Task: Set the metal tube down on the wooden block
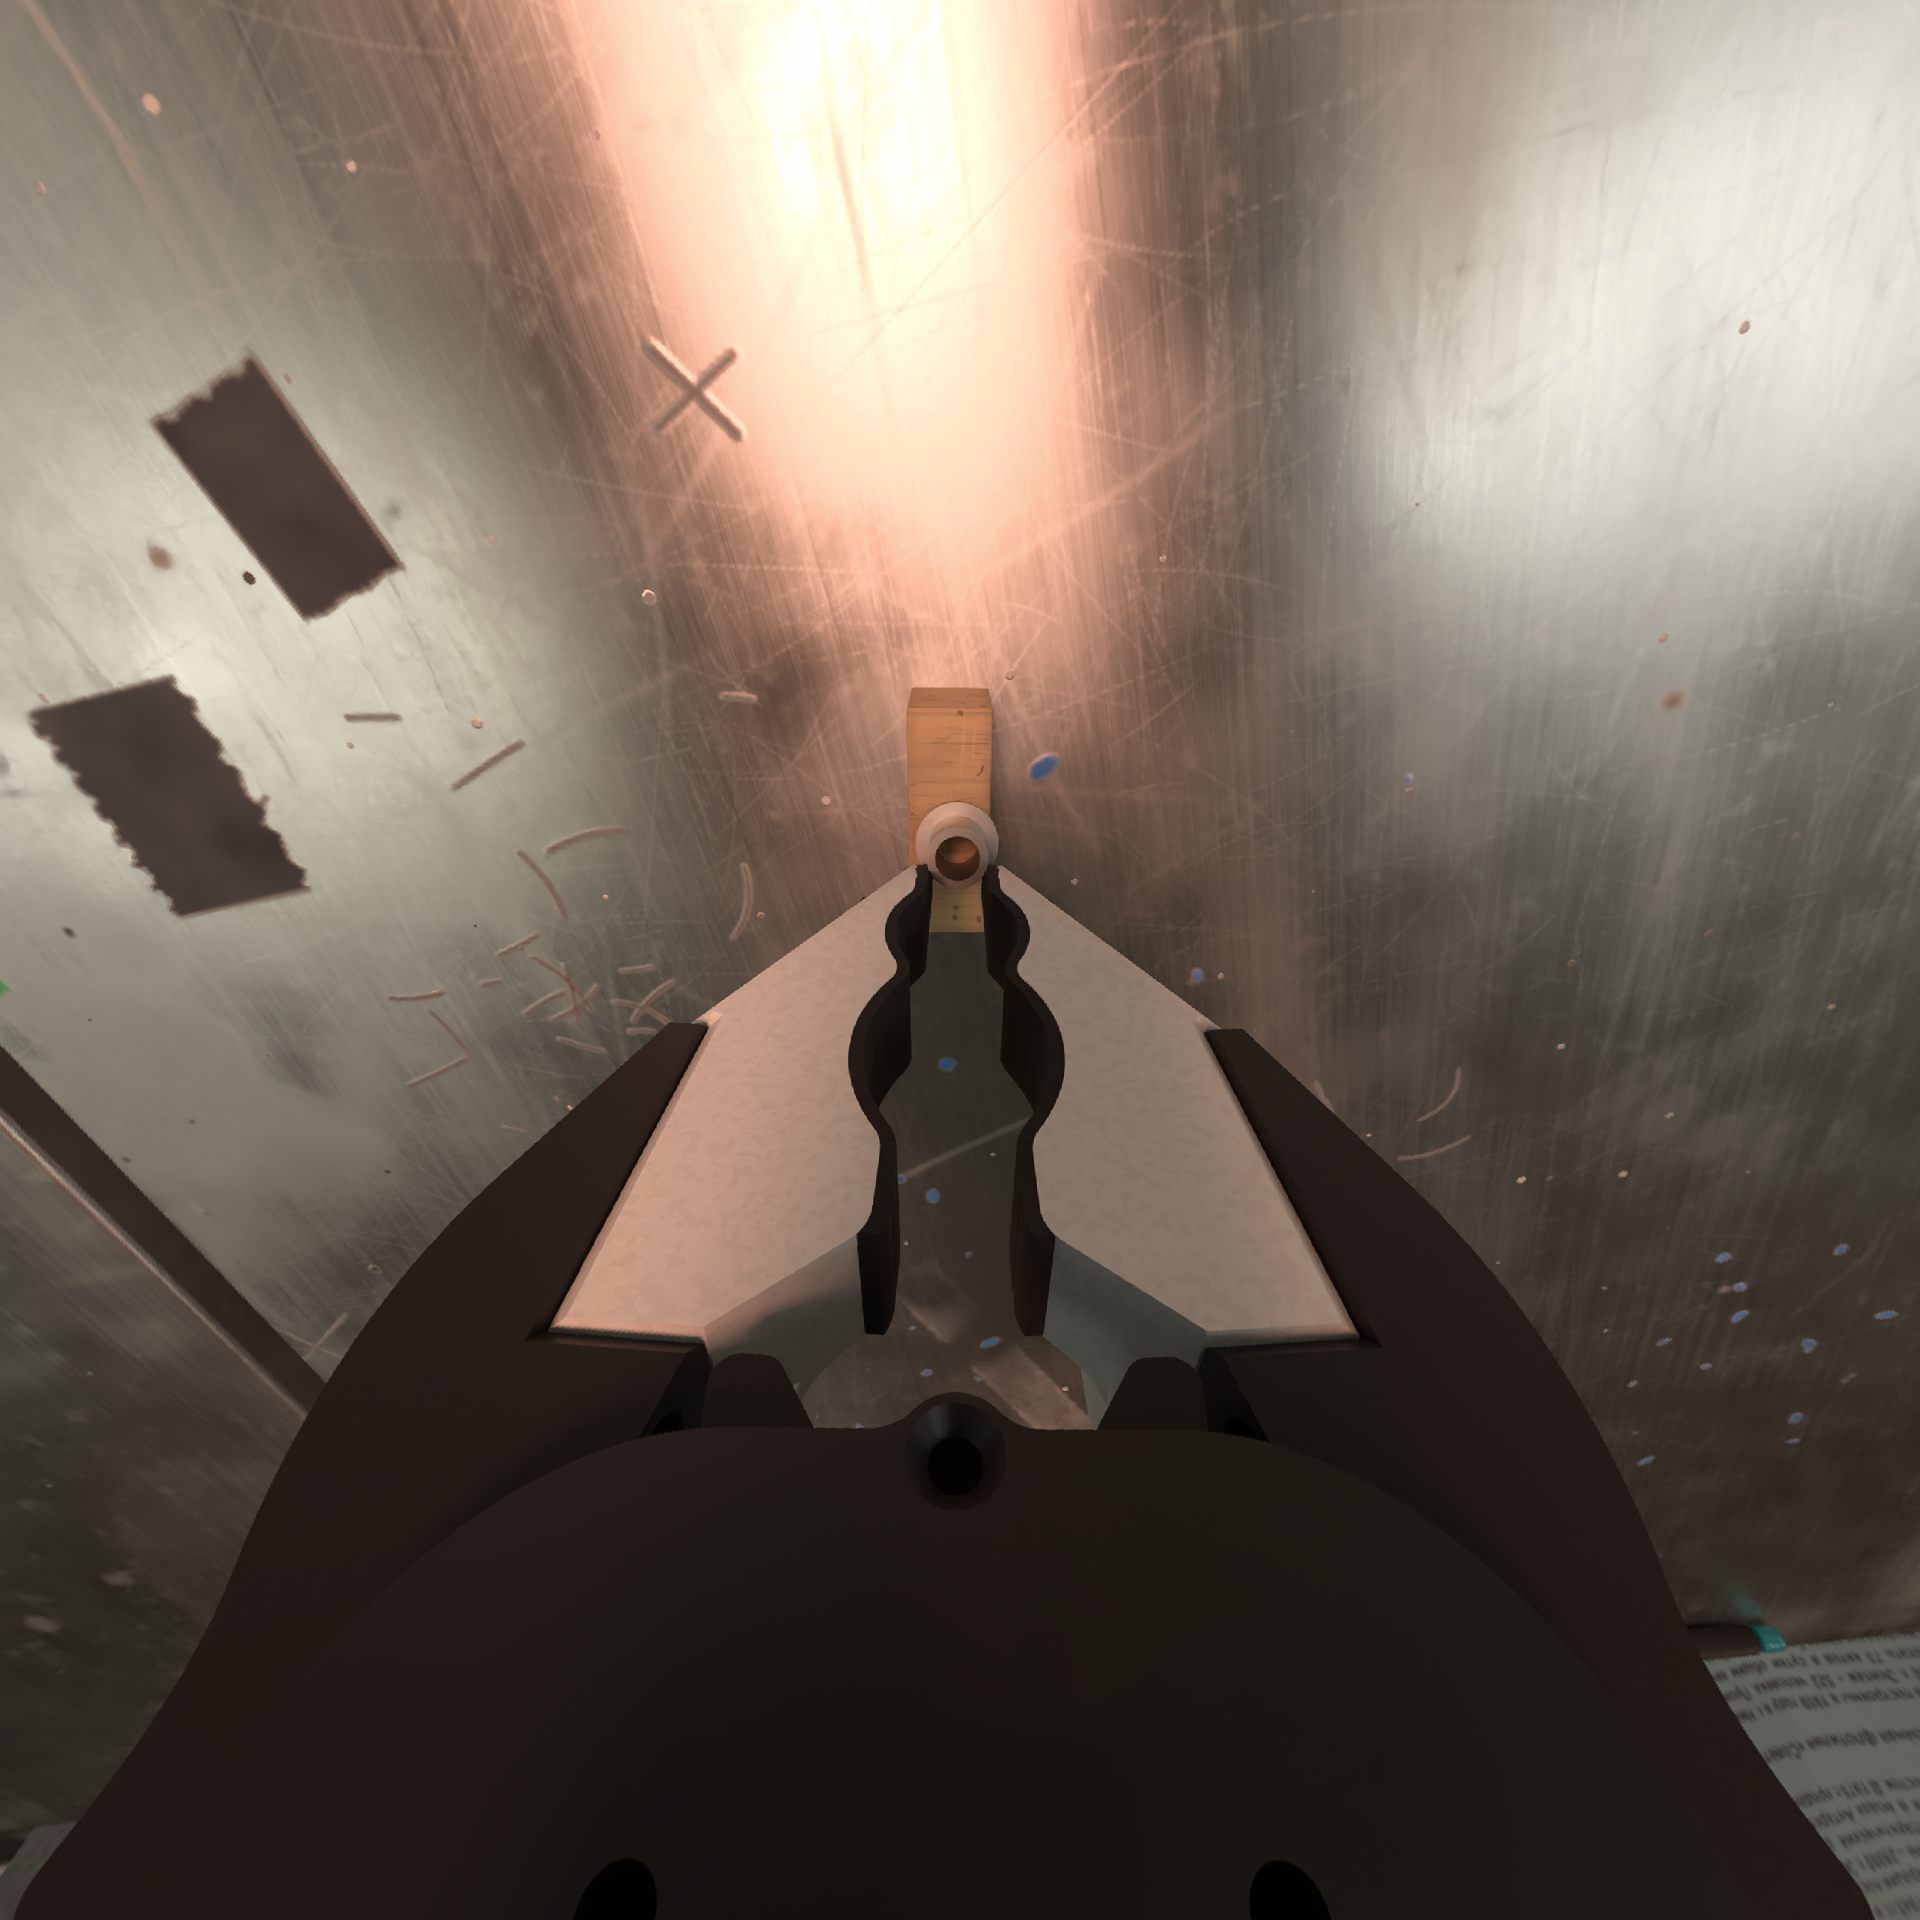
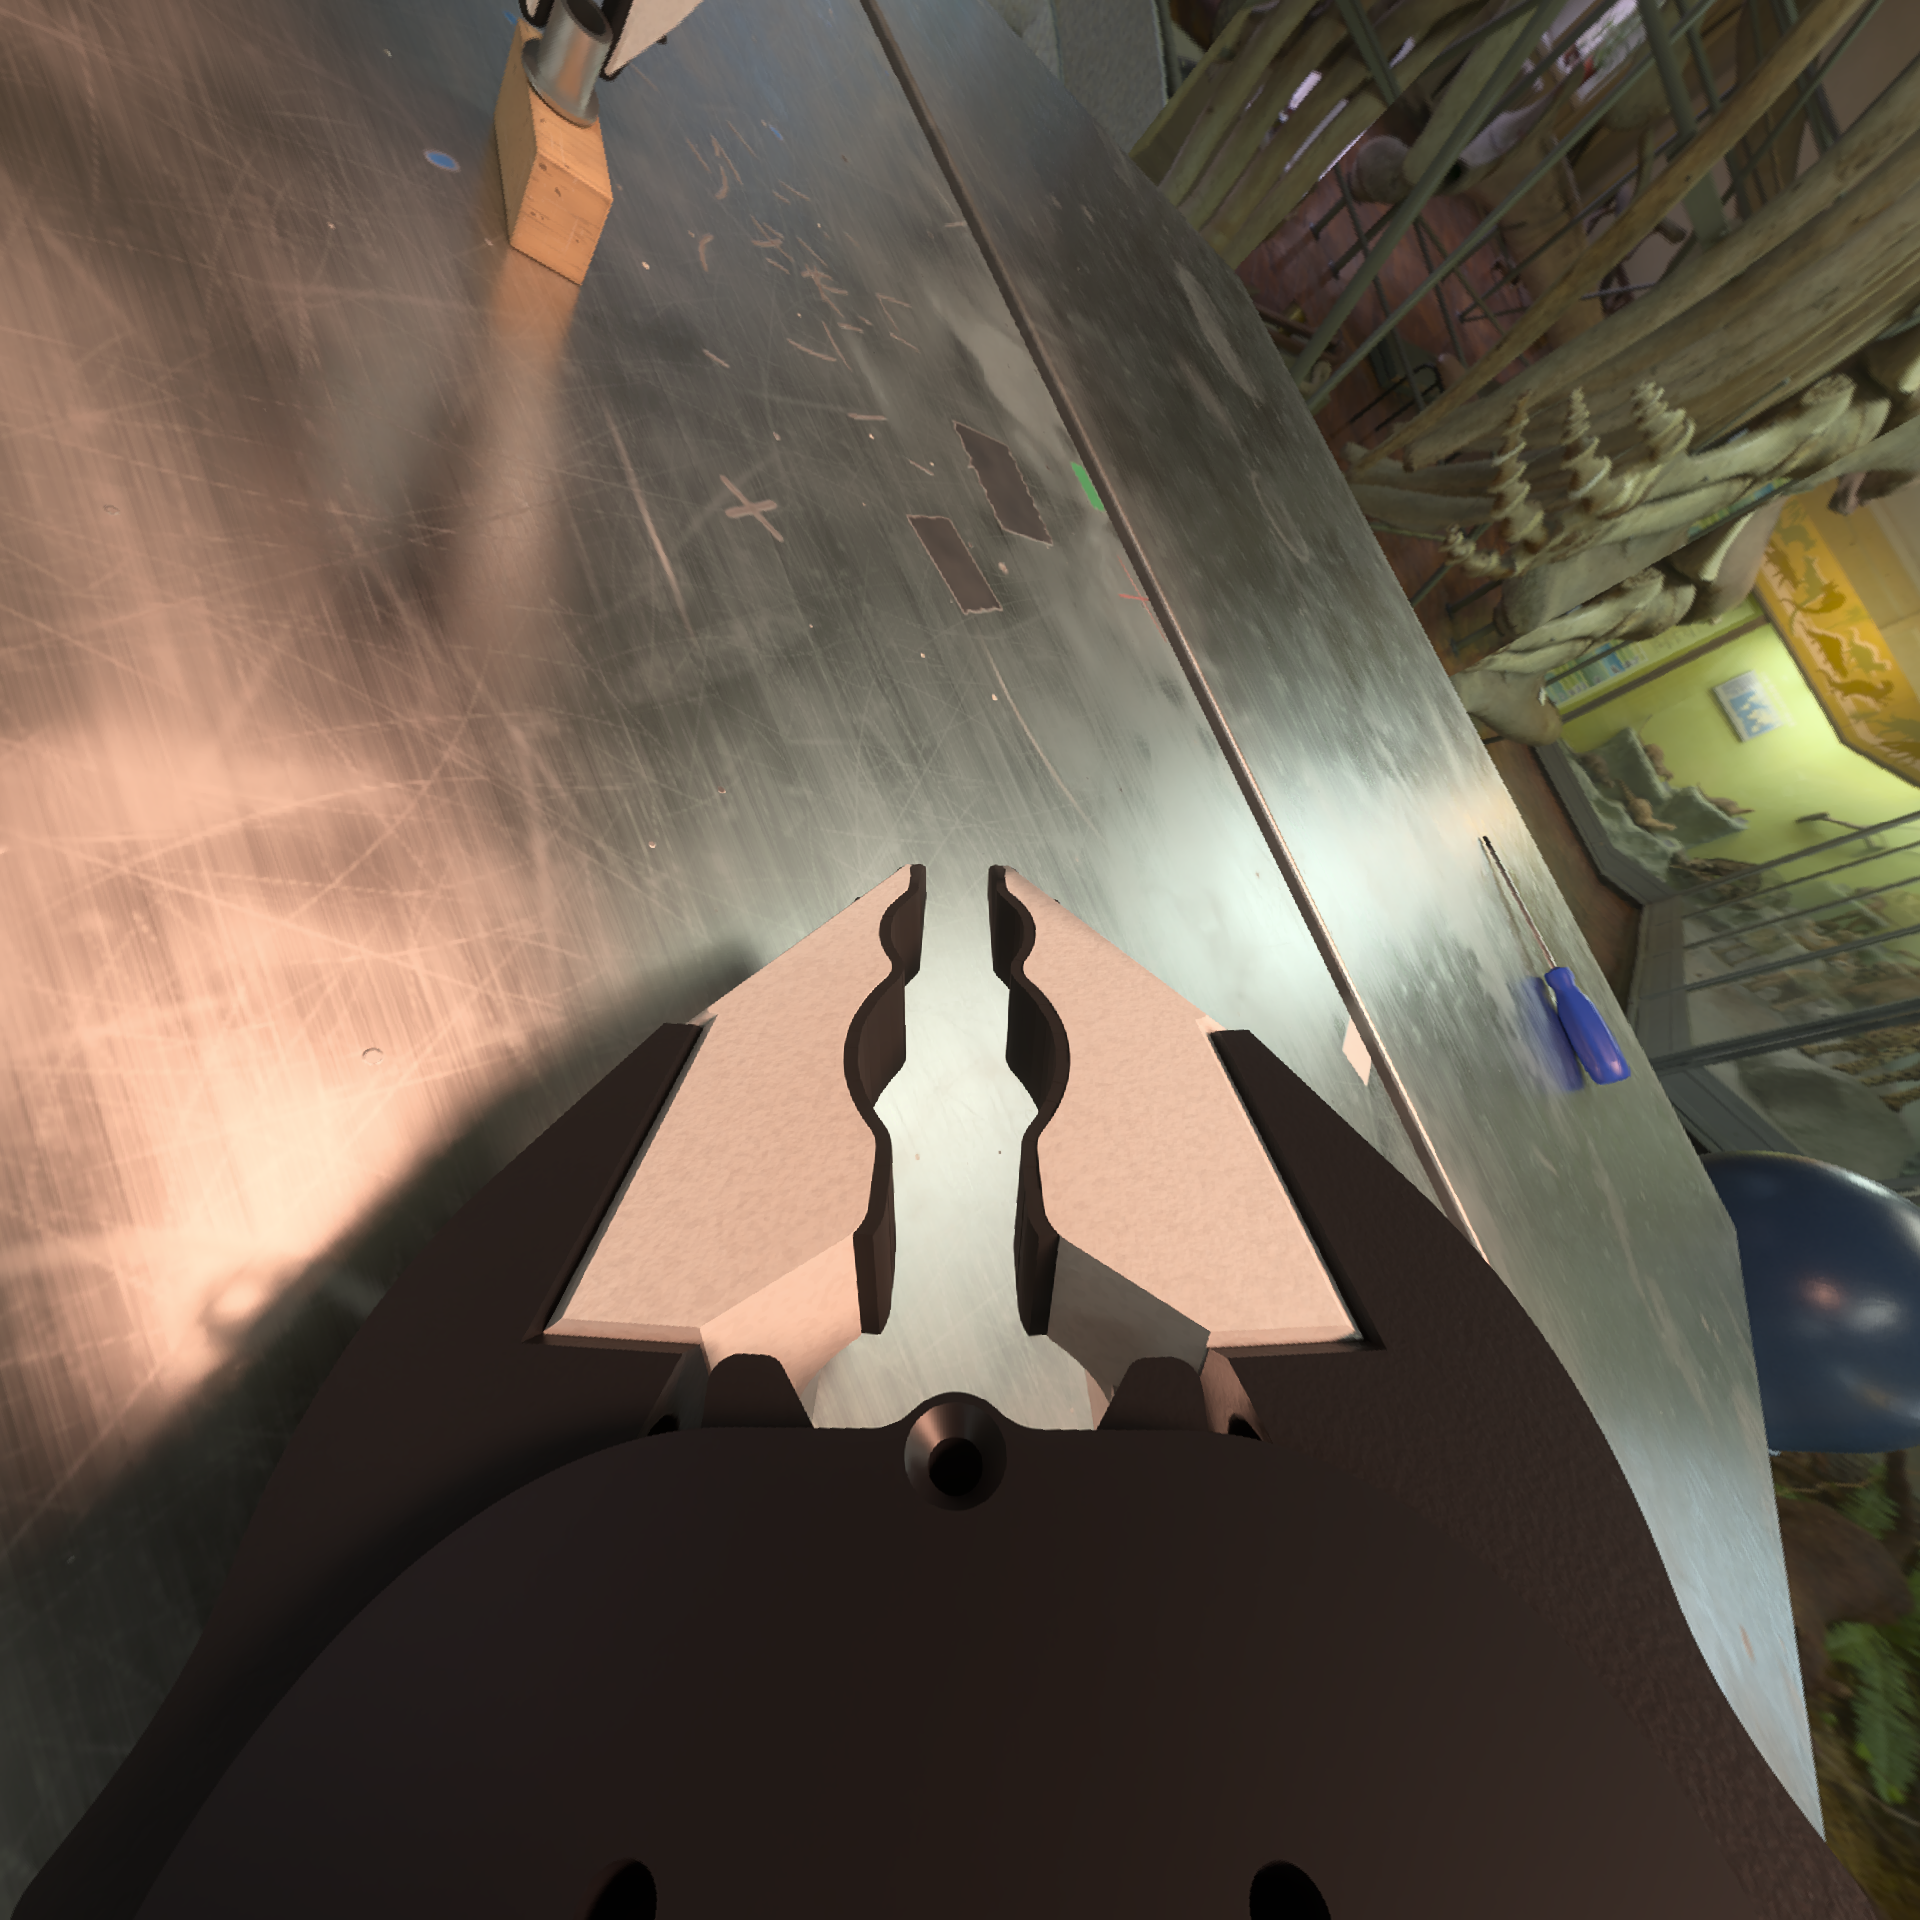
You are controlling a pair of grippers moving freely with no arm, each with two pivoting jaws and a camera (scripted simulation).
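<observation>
In the left wrist view I look straight down. My left gripper (image 1: 957, 881) is shut on the metal tube (image 1: 957, 854), which I see end-on at the fingertips. The tube stands upright over the near end of the wooden block (image 1: 948, 753). In the right wrist view the block (image 2: 551, 182) lies far off at the top left. The shiny tube (image 2: 569, 57) stands on its top, with the left gripper's fingers (image 2: 636, 26) around it. I cannot tell whether the tube's base touches the block. My right gripper (image 2: 956, 883) hovers low over the table, jaws slightly apart and empty.
The scratched metal table (image 1: 1455, 727) carries two dark tape patches (image 1: 275, 488) and a scratched cross (image 1: 694, 392). A blue-handled screwdriver (image 2: 1579, 1023) lies near the table's right edge. A printed page (image 1: 1839, 1714) lies at the lower right. A seam (image 2: 1143, 582) runs across the table.
</observation>
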